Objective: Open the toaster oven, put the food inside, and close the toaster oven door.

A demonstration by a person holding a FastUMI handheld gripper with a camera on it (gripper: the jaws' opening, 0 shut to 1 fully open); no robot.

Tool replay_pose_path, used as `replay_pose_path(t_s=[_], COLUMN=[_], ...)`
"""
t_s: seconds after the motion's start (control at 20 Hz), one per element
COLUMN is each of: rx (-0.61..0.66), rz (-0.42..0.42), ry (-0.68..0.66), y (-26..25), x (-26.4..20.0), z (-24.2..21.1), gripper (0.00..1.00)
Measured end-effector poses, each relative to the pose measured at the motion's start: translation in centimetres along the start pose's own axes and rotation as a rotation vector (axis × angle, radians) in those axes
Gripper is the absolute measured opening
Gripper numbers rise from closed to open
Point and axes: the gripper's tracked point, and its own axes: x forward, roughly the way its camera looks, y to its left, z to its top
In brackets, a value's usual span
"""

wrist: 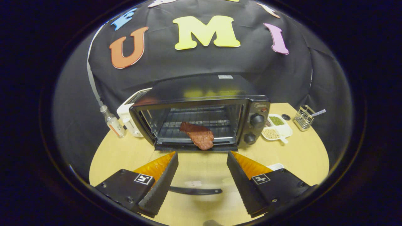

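Standing behind oven's left side: small bottle [112, 121] and white appliance [128, 117], clear of working path. Toaster oven [201, 116] centre of table [301, 153], door [194, 175] dropped flat toward gripper, handle [195, 190] between fingers. Food [198, 135] on rack, front edge overhanging sill, likely needs nudge before closing. Gripper [202, 169] released, fingers spread, holding nothing. Right of oven: divided dish [278, 127], wire basket [304, 117].
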Motion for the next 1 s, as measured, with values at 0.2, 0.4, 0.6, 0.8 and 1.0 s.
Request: replay_pose_path(t_s=[0.2,0.4,0.6,0.8,1.0], rx=[-0.049,-0.076,-0.071,-0.071,-0.114], rz=[-0.012,-0.005,0.033,0.048,0.05], ry=[0.047,0.112,0.212,0.26,0.255], y=[-1.7,-2.2,-1.3,0.0,0.9], x=[-3.0,-4.4,-3.9,-1.4,1.9], z=[-3.0,-7.7,-13.1,-15.0,-14.3], gripper=[0.99,0.99,0.99,0.99,0.99])
